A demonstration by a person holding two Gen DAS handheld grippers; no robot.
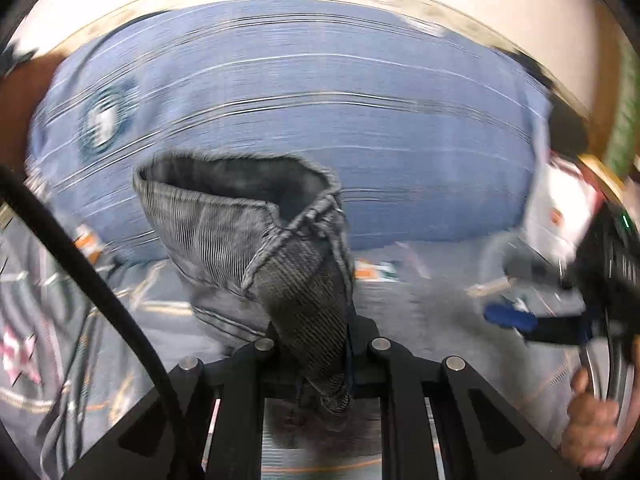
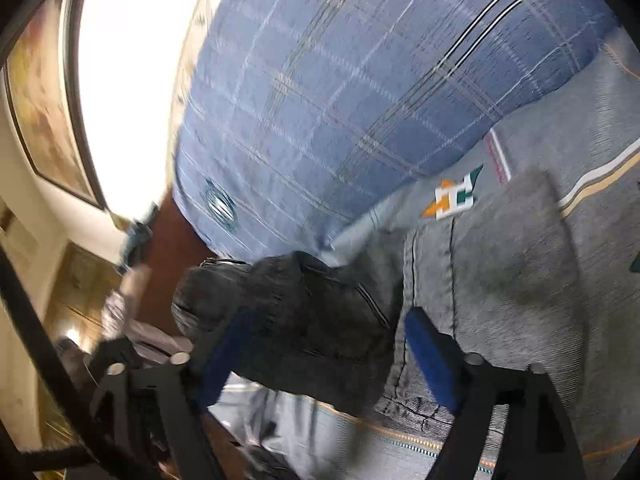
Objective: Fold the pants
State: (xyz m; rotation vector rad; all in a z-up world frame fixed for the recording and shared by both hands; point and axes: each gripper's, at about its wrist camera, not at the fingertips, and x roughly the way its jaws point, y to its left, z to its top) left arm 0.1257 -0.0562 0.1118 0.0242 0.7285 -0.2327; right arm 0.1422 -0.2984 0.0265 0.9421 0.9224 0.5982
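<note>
Left tool [image 1: 320, 384] is pinching the grey pants [image 1: 248, 220] hem for me; right tool [image 2: 320, 348] is hanging spread over the pants, gripping nothing, above the bed [image 2: 360, 80].

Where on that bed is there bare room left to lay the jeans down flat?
The widest free patch is the blue plaid cover, stretching from the grey jeans up toward the bed's far edge. The lighter striped sheet beside the jeans is also bare. Nearer the claws it is crowded: bunched denim fills the space.
</note>
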